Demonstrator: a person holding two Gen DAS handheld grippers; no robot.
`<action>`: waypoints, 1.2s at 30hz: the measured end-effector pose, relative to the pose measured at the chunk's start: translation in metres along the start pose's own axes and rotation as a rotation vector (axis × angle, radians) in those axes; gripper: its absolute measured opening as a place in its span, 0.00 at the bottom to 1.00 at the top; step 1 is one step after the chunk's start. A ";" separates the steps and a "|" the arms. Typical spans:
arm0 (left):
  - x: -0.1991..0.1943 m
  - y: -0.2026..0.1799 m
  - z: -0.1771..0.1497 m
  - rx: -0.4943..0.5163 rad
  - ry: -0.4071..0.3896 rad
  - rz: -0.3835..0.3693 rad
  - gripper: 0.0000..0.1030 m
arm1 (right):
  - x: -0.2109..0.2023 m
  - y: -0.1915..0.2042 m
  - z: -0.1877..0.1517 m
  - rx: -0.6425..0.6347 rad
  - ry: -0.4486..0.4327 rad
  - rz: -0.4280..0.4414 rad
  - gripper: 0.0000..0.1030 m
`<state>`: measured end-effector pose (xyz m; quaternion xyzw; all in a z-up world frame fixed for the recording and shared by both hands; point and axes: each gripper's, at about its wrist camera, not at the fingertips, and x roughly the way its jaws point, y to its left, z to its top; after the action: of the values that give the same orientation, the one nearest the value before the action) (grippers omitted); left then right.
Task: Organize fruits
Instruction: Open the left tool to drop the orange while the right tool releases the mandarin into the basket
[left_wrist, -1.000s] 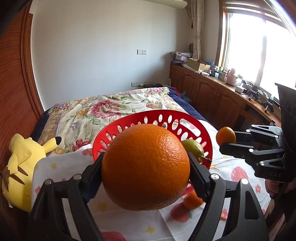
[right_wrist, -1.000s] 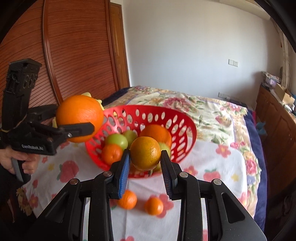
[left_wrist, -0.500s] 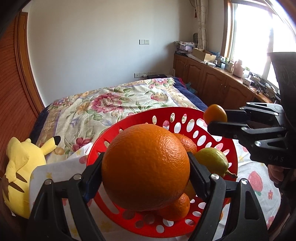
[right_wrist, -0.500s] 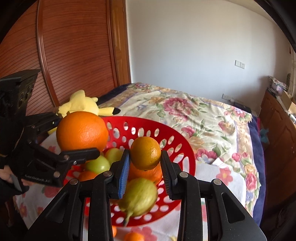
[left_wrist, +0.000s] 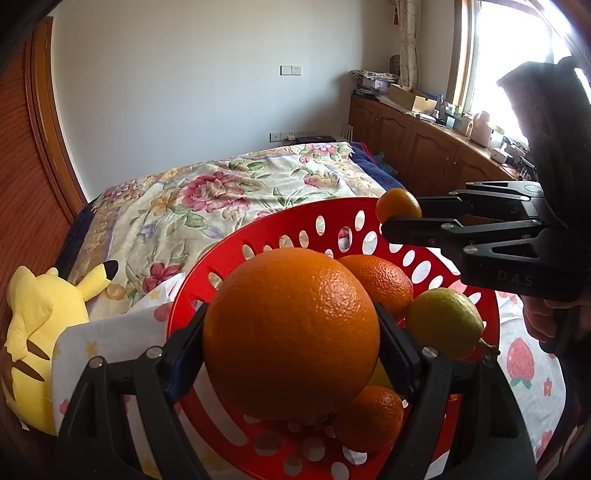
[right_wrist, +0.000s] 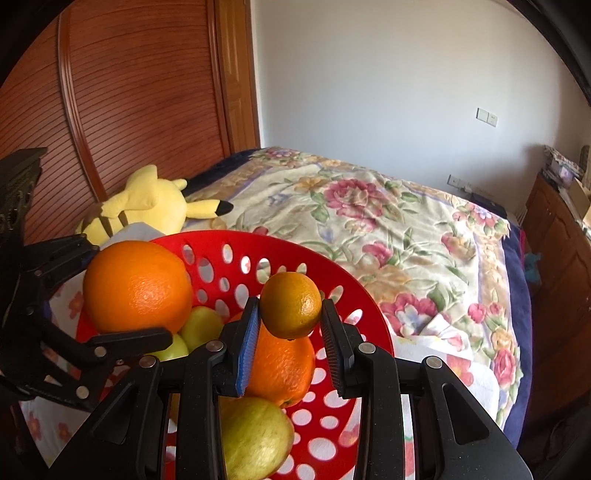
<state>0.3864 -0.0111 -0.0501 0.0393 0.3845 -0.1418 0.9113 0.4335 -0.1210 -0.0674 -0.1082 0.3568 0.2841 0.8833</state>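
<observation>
Fruits fill both views: a big orange (left_wrist: 291, 332) is clenched between the jaws of the left gripper (left_wrist: 291, 343), and a small orange (right_wrist: 291, 305) is pinched in the jaws of the right gripper (right_wrist: 290, 332). Both hang over the red basket (left_wrist: 258, 236), which stands on a patterned cloth (left_wrist: 521, 354) spread over the bed (left_wrist: 221, 192).

In the left wrist view the big orange blocks most of the basket's middle. Behind it show part of another orange (left_wrist: 380, 280), a lemon (left_wrist: 445, 323) and, low at the front, a mandarin (left_wrist: 373, 417) half covered by the held fruit. A sliver of yellow beside the right jaw is too hidden to name. The right gripper's near finger covers the lower part of the small orange there, and only a bit of the hand (left_wrist: 543, 321) holding it shows at the edge.

In the right wrist view the gripper's own frame cuts off the basket's near rim and the lemon's lower end. Two green fruits (right_wrist: 201, 325) peek out under the big orange; what kind they are is unclear. The left gripper's body runs off the left edge. A yellow plush (right_wrist: 147, 206) lies beyond the basket, its face turned away.
</observation>
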 end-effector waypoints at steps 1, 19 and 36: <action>0.000 -0.001 0.000 0.005 0.002 0.002 0.80 | 0.002 -0.001 0.000 0.001 0.005 -0.004 0.31; 0.000 -0.002 0.001 -0.003 0.007 0.021 0.81 | 0.006 -0.014 -0.012 0.071 0.035 -0.024 0.33; -0.010 0.000 0.005 -0.042 -0.073 0.075 0.81 | -0.042 0.002 -0.032 0.075 -0.044 -0.017 0.34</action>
<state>0.3832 -0.0100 -0.0400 0.0291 0.3519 -0.1008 0.9301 0.3896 -0.1497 -0.0616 -0.0721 0.3467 0.2653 0.8968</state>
